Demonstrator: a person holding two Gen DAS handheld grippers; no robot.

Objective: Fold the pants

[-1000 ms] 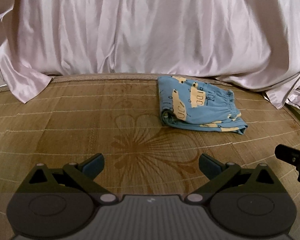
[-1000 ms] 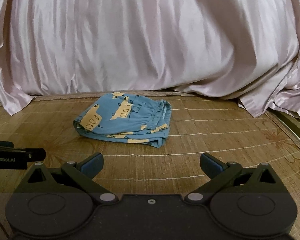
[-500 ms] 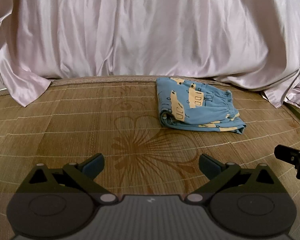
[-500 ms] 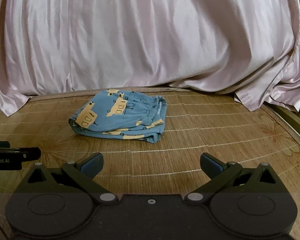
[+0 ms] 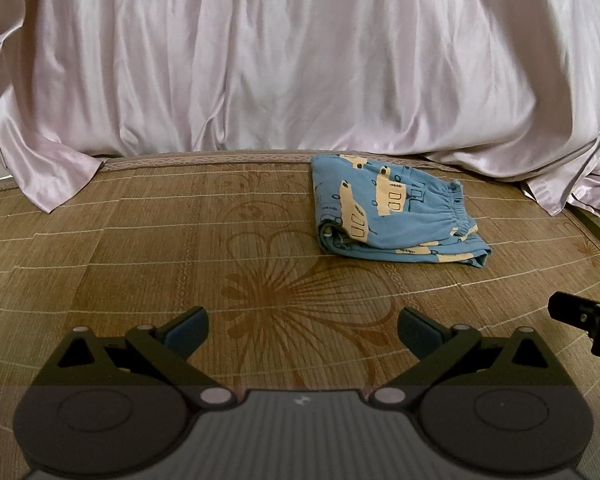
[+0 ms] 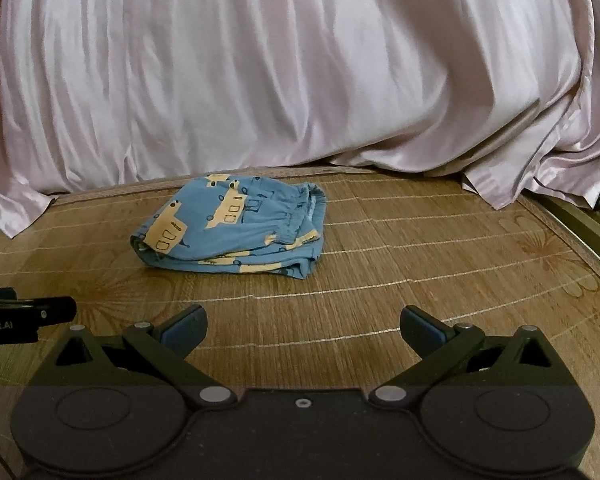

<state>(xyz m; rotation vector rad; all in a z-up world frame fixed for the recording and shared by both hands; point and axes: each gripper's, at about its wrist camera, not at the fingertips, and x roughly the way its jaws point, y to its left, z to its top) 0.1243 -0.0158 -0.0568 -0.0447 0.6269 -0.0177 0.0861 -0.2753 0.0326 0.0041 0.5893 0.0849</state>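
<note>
A pair of blue pants [image 5: 392, 212] printed with yellow vehicles lies folded into a small stack on the bamboo mat [image 5: 140, 248], near the far edge. In the right wrist view the folded pants [image 6: 236, 230] sit ahead and left of centre, elastic waistband on the right side. My left gripper [image 5: 302, 326] is open with nothing between its fingers, well short of the pants. My right gripper [image 6: 302, 326] is also open and holds nothing, apart from the cloth. Each gripper shows at the edge of the other's view: the right gripper [image 5: 588, 318] and the left gripper [image 6: 16, 314].
A pale pink satin sheet [image 5: 300, 60] hangs as a backdrop behind the mat and drapes onto it at both far corners. The mat's right border [image 6: 580, 236] runs along a dark frame. Bare mat [image 6: 420, 272] lies between the grippers and the pants.
Both grippers have drawn back and tilted slightly, so the folded pants appear a little farther away. The pants have not moved and both grippers stayed open.
</note>
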